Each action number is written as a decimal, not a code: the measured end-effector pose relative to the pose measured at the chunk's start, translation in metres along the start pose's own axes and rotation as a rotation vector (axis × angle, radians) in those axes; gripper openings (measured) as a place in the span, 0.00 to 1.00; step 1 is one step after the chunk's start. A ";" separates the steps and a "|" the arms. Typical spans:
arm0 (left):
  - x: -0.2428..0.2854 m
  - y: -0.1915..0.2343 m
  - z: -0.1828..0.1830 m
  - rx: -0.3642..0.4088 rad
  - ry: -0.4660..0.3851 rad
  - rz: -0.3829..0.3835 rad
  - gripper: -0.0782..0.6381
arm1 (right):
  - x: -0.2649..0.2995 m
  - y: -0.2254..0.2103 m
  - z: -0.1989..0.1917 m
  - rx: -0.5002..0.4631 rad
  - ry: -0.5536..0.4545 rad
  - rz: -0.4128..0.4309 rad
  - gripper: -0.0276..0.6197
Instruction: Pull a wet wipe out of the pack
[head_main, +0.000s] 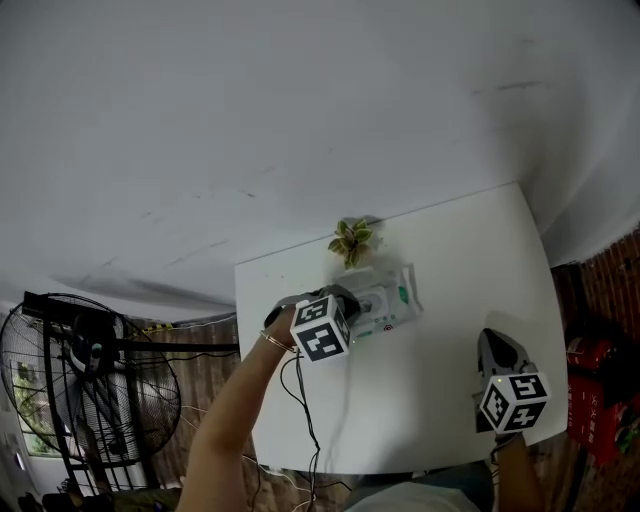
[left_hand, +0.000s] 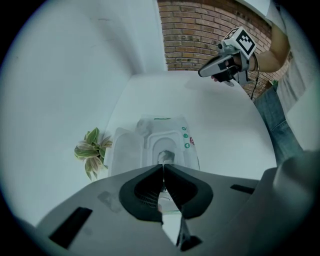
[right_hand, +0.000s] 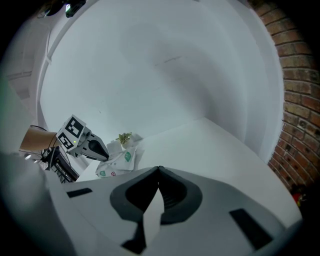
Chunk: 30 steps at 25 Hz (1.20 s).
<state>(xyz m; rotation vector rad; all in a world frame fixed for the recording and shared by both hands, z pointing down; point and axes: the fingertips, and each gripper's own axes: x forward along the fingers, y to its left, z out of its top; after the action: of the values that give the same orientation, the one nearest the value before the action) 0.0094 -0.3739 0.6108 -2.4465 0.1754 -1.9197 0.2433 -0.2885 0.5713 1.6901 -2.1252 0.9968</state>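
The wet wipe pack (head_main: 388, 299) lies at the back of the white table (head_main: 440, 400). It is white with green print, and its lid flap (left_hand: 124, 154) is folded open to the left. A tuft of wet wipe (left_hand: 167, 156) sticks up from the pack's opening. My left gripper (left_hand: 163, 165) is right at that tuft, its jaws closed together on the tuft's near end. In the head view the left gripper (head_main: 352, 301) rests over the pack's left end. My right gripper (head_main: 490, 340) hovers over the table's right front, well apart from the pack, shut and holding nothing (right_hand: 159, 168).
A small potted plant (head_main: 351, 240) stands just behind the pack, against the white wall. A standing fan (head_main: 80, 385) is on the floor to the left. A brick wall (left_hand: 210, 30) lies beyond the table's far end. A cable (head_main: 300, 400) hangs from my left gripper.
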 end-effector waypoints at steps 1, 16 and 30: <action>-0.001 0.000 0.000 -0.006 -0.002 0.004 0.14 | -0.001 0.000 0.000 0.000 -0.001 0.000 0.04; -0.018 0.004 0.006 -0.037 -0.027 0.059 0.14 | -0.009 0.010 0.008 0.032 -0.023 0.008 0.04; -0.040 0.000 0.005 -0.056 -0.050 0.106 0.13 | -0.024 0.016 0.005 0.038 -0.033 0.010 0.04</action>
<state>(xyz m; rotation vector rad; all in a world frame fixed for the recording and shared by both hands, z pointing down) 0.0046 -0.3702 0.5707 -2.4632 0.3547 -1.8334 0.2372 -0.2719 0.5479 1.7269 -2.1507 1.0255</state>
